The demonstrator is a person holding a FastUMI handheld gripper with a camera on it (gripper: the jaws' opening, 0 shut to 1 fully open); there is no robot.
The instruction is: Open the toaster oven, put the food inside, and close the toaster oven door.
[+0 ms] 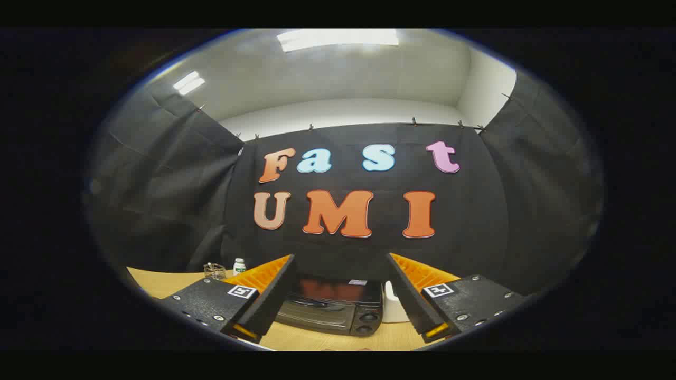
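Black-cloth booth with a pale wooden tabletop (158, 282), tongs (340, 264) spread wide and holding nothing, closed toaster oven (332, 311) between and beyond the fingers, small white bottle (239, 266) far left

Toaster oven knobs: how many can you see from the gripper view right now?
2, stacked on the toaster oven front's right side: one above the other. More may hide. Gripper open, empty.
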